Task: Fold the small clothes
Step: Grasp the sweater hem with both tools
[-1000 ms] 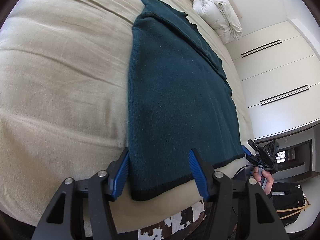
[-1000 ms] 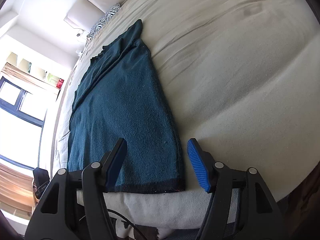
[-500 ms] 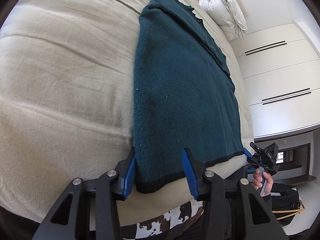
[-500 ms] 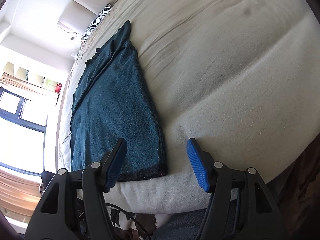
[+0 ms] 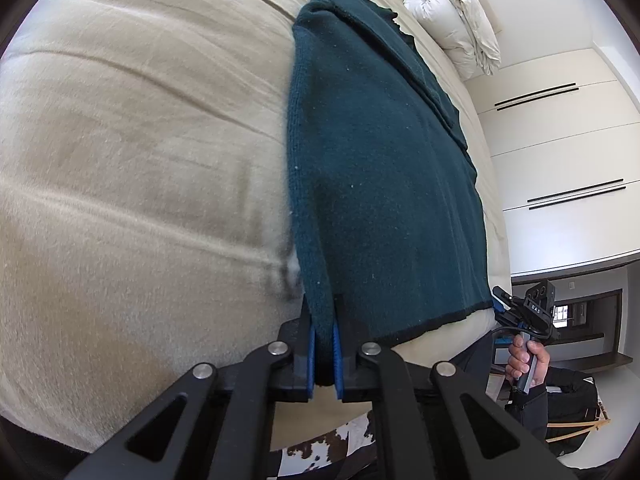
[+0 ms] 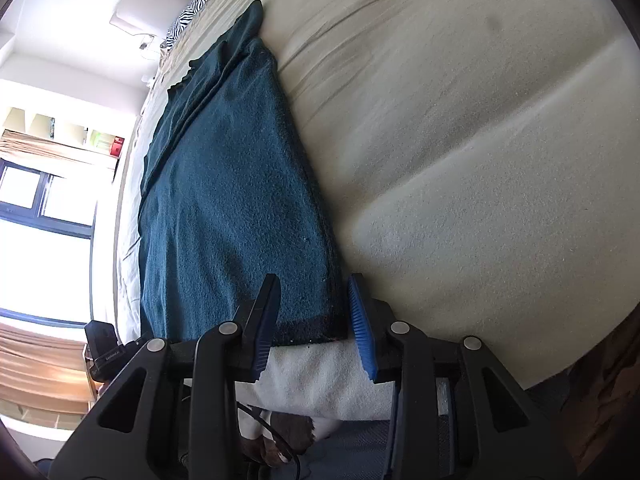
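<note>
In the left wrist view, the left gripper point(image 5: 323, 354) sits at the bottom centre of the frame, its blue-padded jaws pressed together on the near left corner of a dark teal, fuzzy knitted garment point(image 5: 384, 184). In the right wrist view, the right gripper point(image 6: 316, 328) is at the bottom centre too; its jaws stand partly open, straddling the garment's near right corner along the dark hem, gripping nothing yet.

The garment point(image 6: 232, 200) lies flat and lengthwise on a beige bed point(image 5: 132, 168), running from the lower centre of each frame up toward the top, where a loose sleeve or layer is bunched.

The knit looks soft, thick and limp, light enough to lift by its corners, though it will likely sag in the middle. The hem corners seem the best holds, since the edge there is firmer.

Only the left view shows a white folded duvet point(image 5: 460, 28) at the upper right, white wardrobe doors point(image 5: 560, 168) along the right, and the person's hand on the other handle. Only the right view shows a bright window point(image 6: 36, 208) at the left and a zebra-striped pillow point(image 6: 196, 4) at the top.
</note>
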Tool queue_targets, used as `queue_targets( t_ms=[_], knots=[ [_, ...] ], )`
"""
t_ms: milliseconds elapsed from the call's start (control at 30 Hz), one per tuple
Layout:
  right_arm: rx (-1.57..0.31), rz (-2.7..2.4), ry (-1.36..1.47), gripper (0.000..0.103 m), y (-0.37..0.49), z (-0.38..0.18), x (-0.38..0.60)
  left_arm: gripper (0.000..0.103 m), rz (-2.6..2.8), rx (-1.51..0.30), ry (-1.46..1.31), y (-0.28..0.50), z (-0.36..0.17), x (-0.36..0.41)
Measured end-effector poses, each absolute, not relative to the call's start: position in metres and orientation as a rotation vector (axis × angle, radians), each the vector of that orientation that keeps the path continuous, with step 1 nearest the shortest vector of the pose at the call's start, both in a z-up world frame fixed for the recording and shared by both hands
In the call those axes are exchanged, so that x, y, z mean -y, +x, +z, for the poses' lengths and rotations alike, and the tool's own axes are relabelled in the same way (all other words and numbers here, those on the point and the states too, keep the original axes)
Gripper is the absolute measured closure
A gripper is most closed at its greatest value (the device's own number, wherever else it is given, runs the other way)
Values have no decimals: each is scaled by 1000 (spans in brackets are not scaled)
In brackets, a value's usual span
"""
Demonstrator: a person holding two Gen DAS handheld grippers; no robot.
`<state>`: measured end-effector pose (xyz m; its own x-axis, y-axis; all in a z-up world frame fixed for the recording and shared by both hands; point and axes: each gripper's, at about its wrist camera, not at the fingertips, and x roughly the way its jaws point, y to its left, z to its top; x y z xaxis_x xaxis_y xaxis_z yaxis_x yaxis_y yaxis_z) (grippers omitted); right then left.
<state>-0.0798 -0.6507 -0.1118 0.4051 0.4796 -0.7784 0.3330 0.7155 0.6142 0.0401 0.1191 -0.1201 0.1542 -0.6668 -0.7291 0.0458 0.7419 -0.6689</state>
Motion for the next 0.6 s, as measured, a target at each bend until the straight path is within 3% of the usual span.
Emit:
queue_targets(
  t_ms=[100, 200, 600],
  knots=[
    [-1192, 118, 812, 77, -77, -114, 648, 95, -558, -1323, -589, 38, -119, -122],
    [-1207, 119, 793, 95, -75, -116, 645, 95, -559, -1317, -600, 37, -117, -126],
    [-1105, 152, 804, 97, -78, -90, 638, 95, -604, -1245, -703, 34, -103, -142]
  ],
)
